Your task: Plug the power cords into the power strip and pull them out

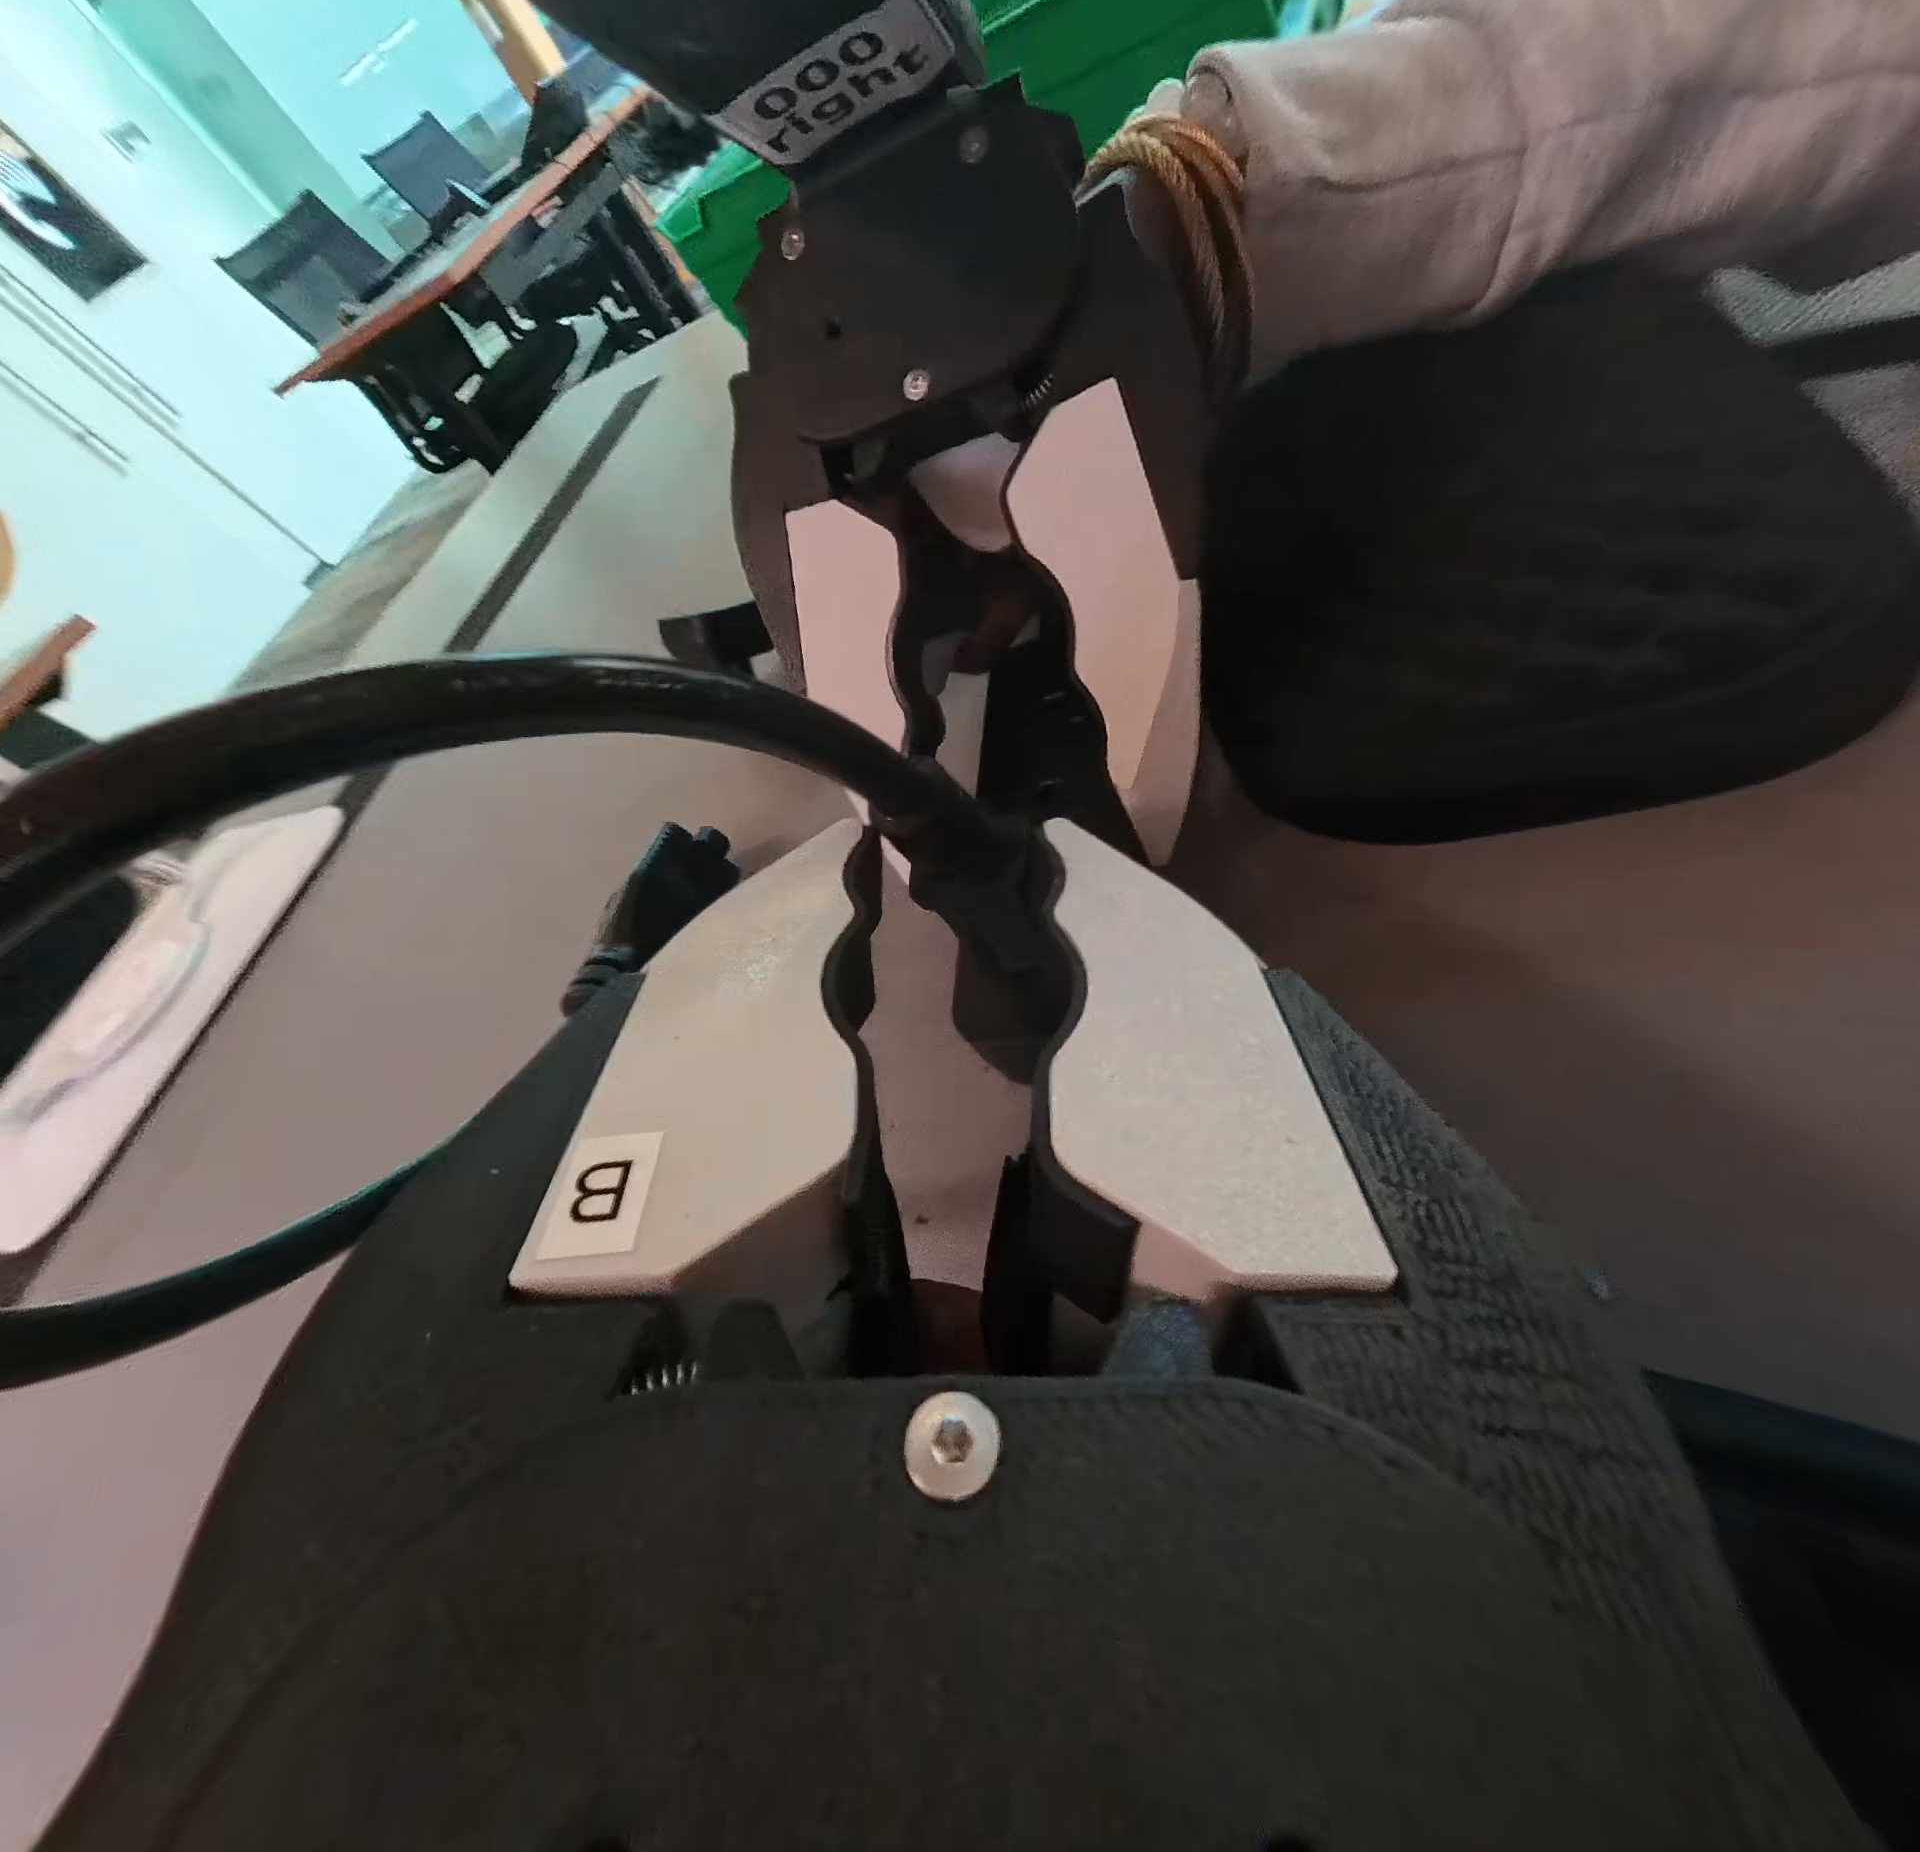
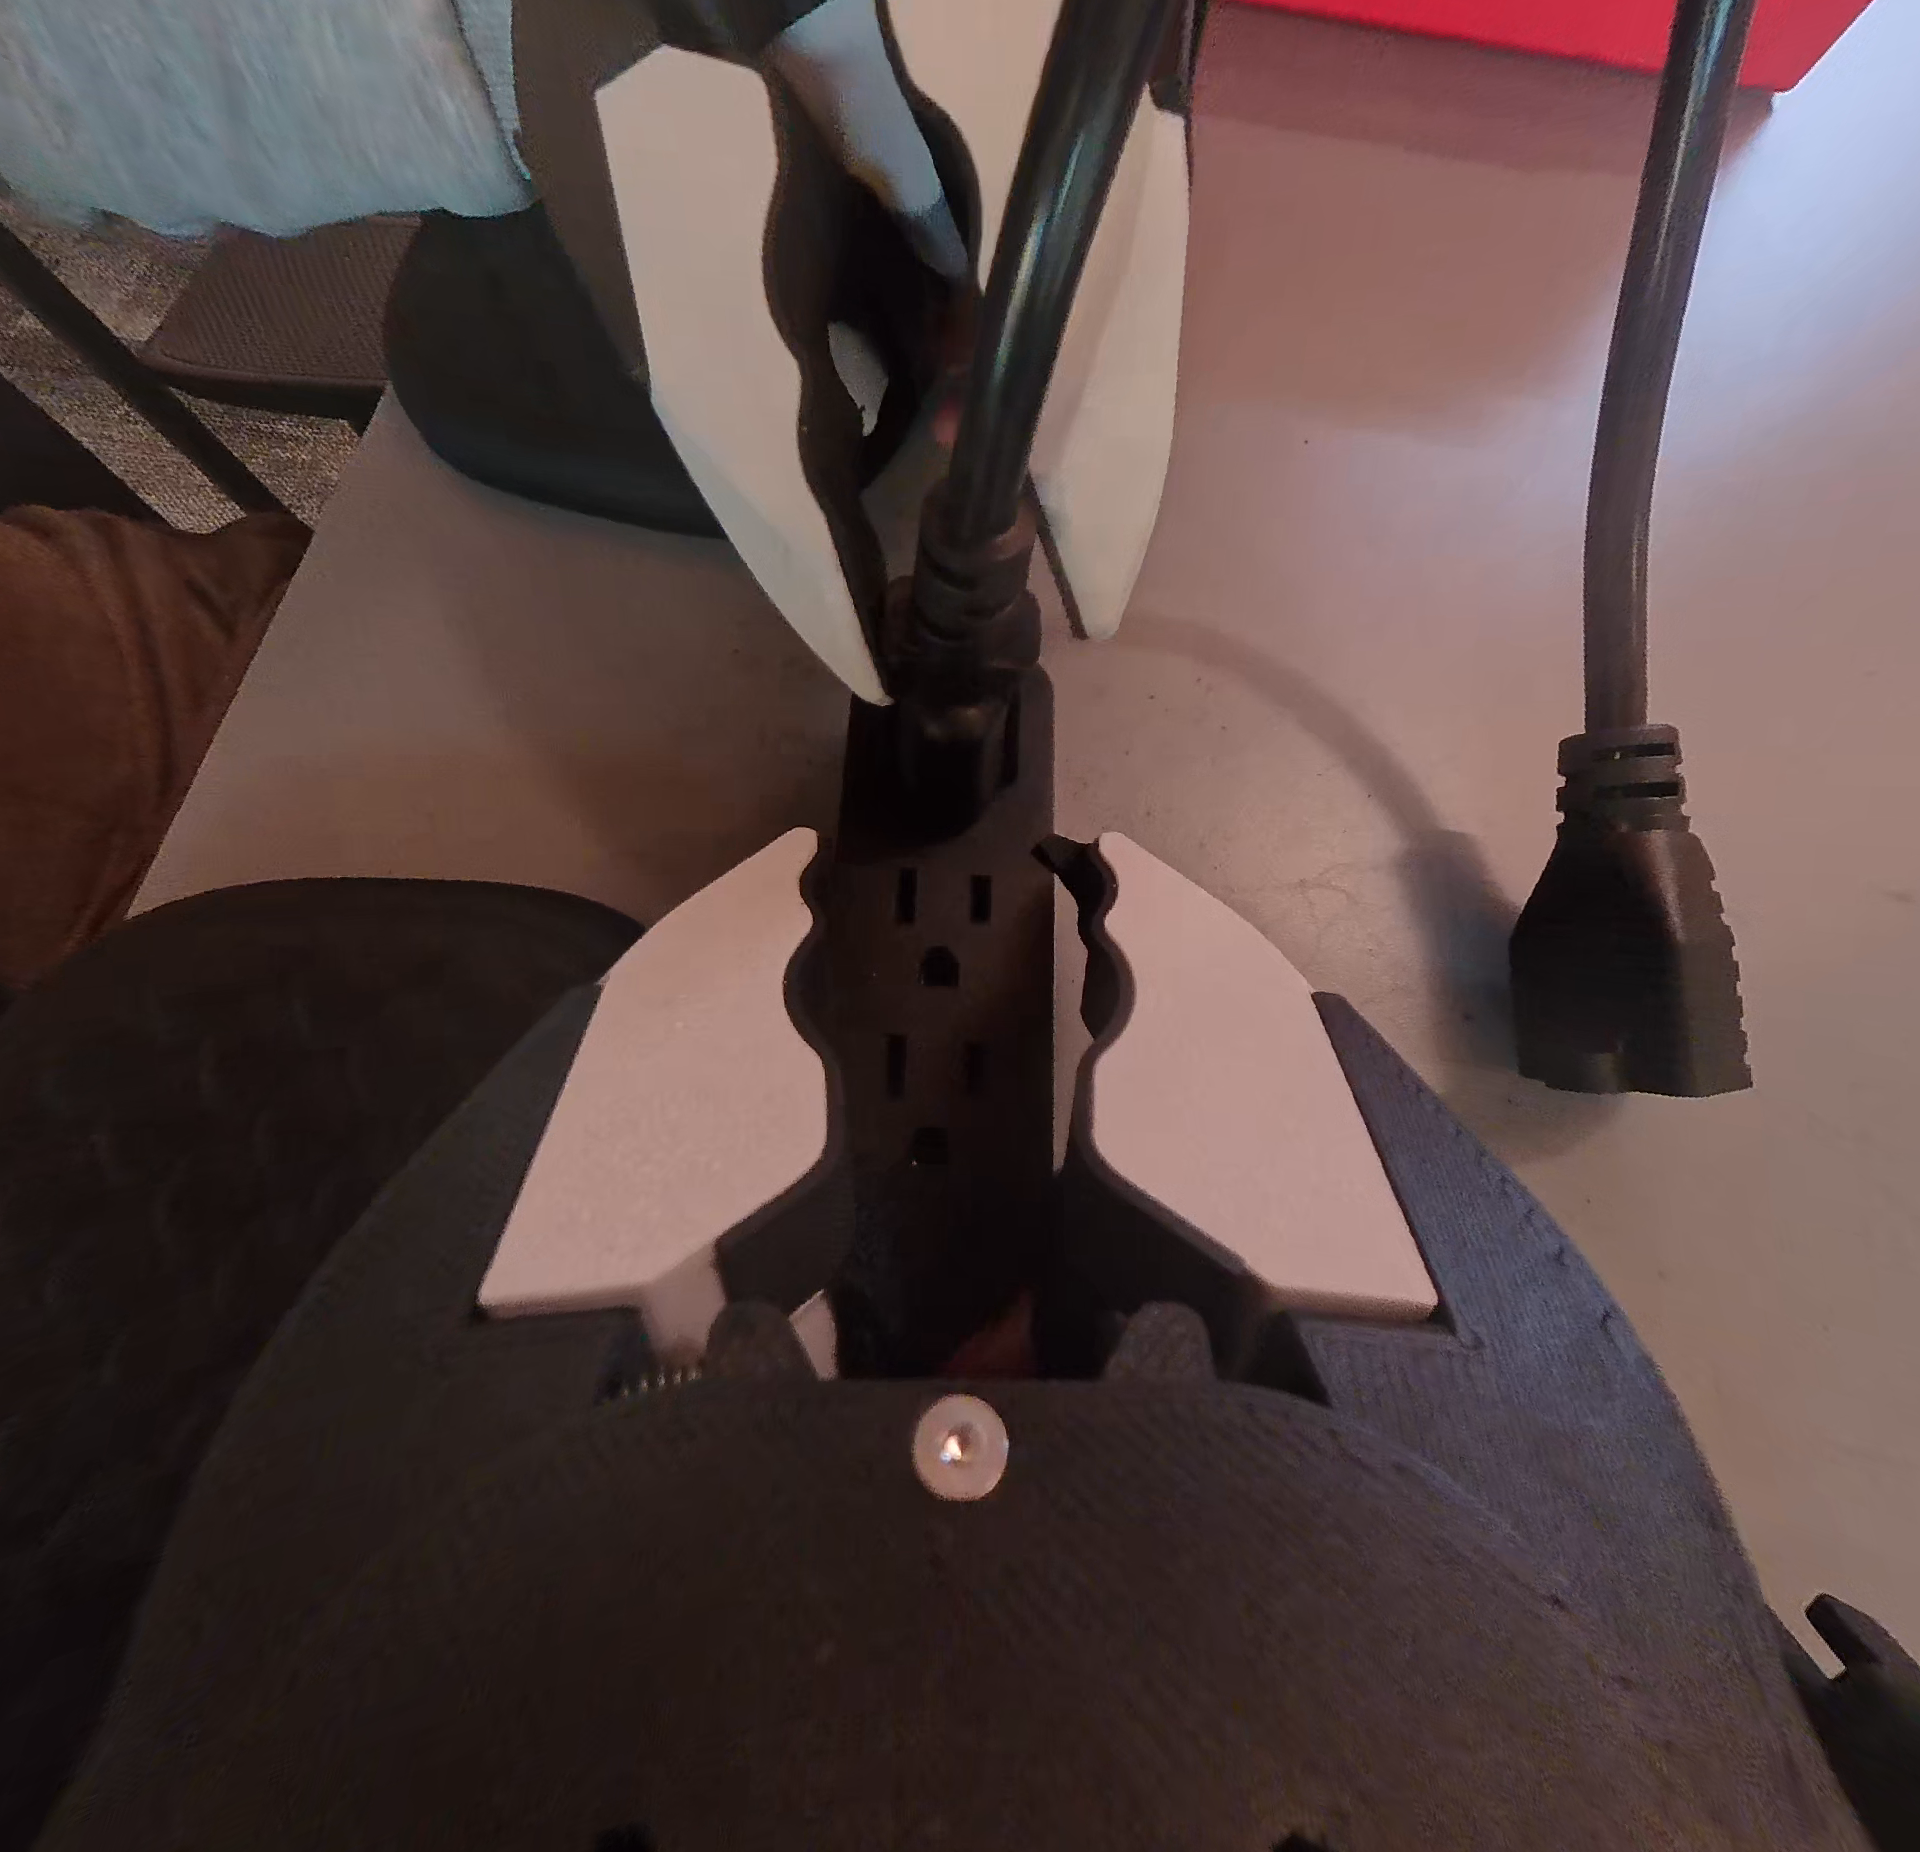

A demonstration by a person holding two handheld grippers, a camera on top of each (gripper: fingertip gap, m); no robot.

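My right gripper [image 2: 956, 929] is clamped across the black power strip [image 2: 940, 981] near the bench's near edge. My left gripper [image 1: 961, 929] pinches the plug [image 2: 951, 701] at its far outlet. That rigid moulded plug body is the place to hold (the cord [image 1: 416, 701] looks stiff, springy).

Black plug [image 2: 951, 742] seated in black power strip [image 2: 935, 981]

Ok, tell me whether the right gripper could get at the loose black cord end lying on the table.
Probably not yet: the right gripper is clamped on the black power strip. The cord end lies unobstructed.
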